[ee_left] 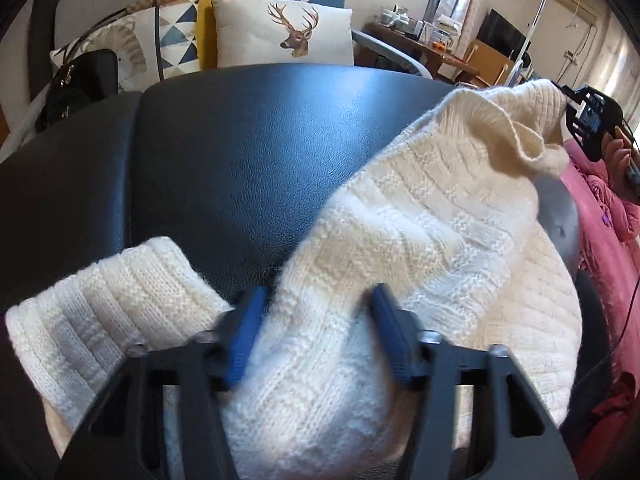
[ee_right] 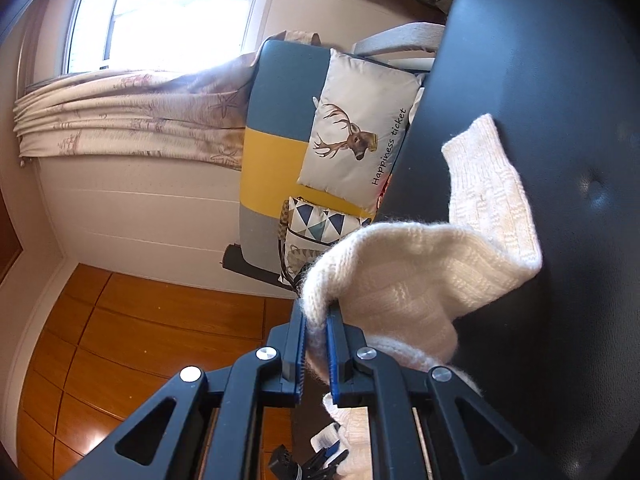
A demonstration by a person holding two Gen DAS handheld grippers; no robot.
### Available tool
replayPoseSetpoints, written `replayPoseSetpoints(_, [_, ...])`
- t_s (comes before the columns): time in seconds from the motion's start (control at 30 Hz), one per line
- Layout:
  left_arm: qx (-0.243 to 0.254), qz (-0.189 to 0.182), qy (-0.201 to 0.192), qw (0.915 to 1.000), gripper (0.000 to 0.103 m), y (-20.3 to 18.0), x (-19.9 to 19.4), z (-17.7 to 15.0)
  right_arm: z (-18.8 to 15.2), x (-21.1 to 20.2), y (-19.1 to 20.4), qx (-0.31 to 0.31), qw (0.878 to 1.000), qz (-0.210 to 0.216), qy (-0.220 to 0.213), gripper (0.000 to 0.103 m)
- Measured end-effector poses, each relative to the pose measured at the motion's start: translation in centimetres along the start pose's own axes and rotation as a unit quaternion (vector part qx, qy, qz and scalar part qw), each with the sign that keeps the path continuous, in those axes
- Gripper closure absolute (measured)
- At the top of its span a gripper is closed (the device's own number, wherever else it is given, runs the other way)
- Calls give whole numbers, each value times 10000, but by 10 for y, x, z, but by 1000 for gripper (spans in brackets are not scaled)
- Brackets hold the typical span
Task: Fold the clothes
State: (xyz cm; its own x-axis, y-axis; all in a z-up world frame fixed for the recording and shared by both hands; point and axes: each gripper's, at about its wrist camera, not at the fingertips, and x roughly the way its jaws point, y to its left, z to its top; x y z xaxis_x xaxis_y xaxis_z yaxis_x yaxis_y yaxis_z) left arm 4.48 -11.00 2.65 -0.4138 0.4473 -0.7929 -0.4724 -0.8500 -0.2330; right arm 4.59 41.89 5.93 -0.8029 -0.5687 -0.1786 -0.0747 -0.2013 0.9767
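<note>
A cream knit sweater (ee_left: 420, 216) lies across a black leather surface (ee_left: 248, 152). My left gripper (ee_left: 316, 320) stands over the sweater's near part, its jaws apart with bunched knit between the blue pads, not pinched. A sleeve end (ee_left: 100, 300) lies to its left. My right gripper (ee_right: 317, 320) is shut on the sweater's edge (ee_right: 400, 272) and holds it lifted off the black surface (ee_right: 540, 60); it also shows in the left wrist view (ee_left: 568, 100) at the far right, gripping the raised hem.
A deer-print cushion (ee_left: 284, 32) and a triangle-print cushion (ee_left: 176, 28) lean on a blue-yellow sofa behind the surface. A black bag (ee_left: 76, 84) sits at the left. Pink clothing (ee_left: 608, 232) is at the right. Wooden floor (ee_right: 120, 340) lies below.
</note>
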Motion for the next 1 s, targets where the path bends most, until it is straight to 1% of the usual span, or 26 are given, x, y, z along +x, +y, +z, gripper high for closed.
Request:
replayPoseSetpoints(0.03, [5, 21, 5, 10000, 83, -1, 3, -1, 0, -2, -1, 3, 10000, 7, 1, 95])
replayPoseSetpoints(0.17, [-46, 15, -483, 9988, 88, -8, -27, 3, -3, -5, -1, 39, 9999, 99, 4, 95])
replayPoseSetpoints(0.2, [-116, -25, -690, 9975, 89, -8, -39, 5, -4, -6, 0, 45, 9999, 139, 3, 95])
replayPoseSetpoints(0.23, [-202, -58, -997, 9948, 91, -8, -56, 8, -5, -7, 2, 46, 9998, 197, -9, 95])
replayPoseSetpoints(0.27, [-288, -90, -1304, 9910, 92, -7, -74, 11, -7, -8, 4, 44, 9996, 265, -25, 95])
replayPoseSetpoints(0.33, [-362, -96, -1973, 9796, 92, -10, -116, 19, -10, -12, 14, -1, 9990, 443, -50, 95])
replayPoseSetpoints(0.4, [-275, -46, -2555, 9664, 92, -17, -160, 28, -14, -15, 27, -106, 9979, 640, -50, 95])
replayPoseSetpoints(0.43, [-215, 0, -2831, 9588, 101, -20, -182, 32, -16, -17, 35, -163, 9971, 742, -40, 95])
replayPoseSetpoints(0.47, [-188, 30, -3098, 9506, 103, -23, -201, 34, -18, -19, 44, -221, 9960, 860, -34, 95])
replayPoseSetpoints(0.53, [-279, -54, -3757, 9263, 103, -21, -251, 37, -23, -26, 65, -342, 9928, 1147, -60, 95])
replayPoseSetpoints(0.57, [-318, -103, -4081, 9123, 103, -19, -276, 38, -26, -30, 75, -403, 9907, 1294, -76, 95])
replayPoseSetpoints(0.6, [-308, -144, -4274, 9034, 103, -18, -296, 38, -28, -33, 86, -520, 9893, 1362, -65, 98])
replayPoseSetpoints(0.63, [-259, -168, -4372, 8989, 103, -17, -309, 40, -31, -36, 98, -662, 9880, 1392, -41, 98])
replayPoseSetpoints(0.67, [-201, -132, -4392, 8981, 103, -16, -317, 39, -34, -38, 109, -805, 9866, 1422, -18, 98])
replayPoseSetpoints(0.7, [-158, -87, -4299, 9027, 103, -15, -317, 39, -37, -41, 121, -948, 9849, 1451, 6, 98])
replayPoseSetpoints(0.73, [-132, -37, -4062, 9137, 102, -14, -307, 40, -40, -41, 125, -993, 9839, 1483, 31, 98])
replayPoseSetpoints(0.77, [-158, 43, -3763, 9263, 100, -13, -288, 40, -41, -40, 126, -992, 9834, 1517, 57, 99])
replayPoseSetpoints(0.8, [-184, 122, -3460, 9380, 88, -13, -268, 40, -43, -39, 127, -990, 9829, 1550, 82, 103])
replayPoseSetpoints(0.83, [-211, 201, -3154, 9485, 70, -13, -248, 40, -44, -39, 125, -954, 9831, 1561, 74, 103])
replayPoseSetpoints(0.87, [-237, 279, -2844, 9580, 62, -12, -229, 40, -44, -39, 122, -937, 9844, 1488, 47, 103])
replayPoseSetpoints(0.9, [-276, 244, -2564, 9659, 54, -13, -203, 34, -45, -39, 118, -936, 9860, 1378, 17, 103])
replayPoseSetpoints(0.93, [-315, 207, -2282, 9729, 54, -14, -178, 27, -45, -37, 114, -1016, 9877, 1191, 45, 101])
replayPoseSetpoints(0.97, [-372, 39, -2001, 9791, 54, -15, -152, 17, -46, -36, 110, -1136, 9888, 965, 99, 100])
replayPoseSetpoints(1.0, [-443, -30, -1760, 9834, 54, -16, -129, 15, -47, -34, 107, -1254, 9892, 738, 154, 99])
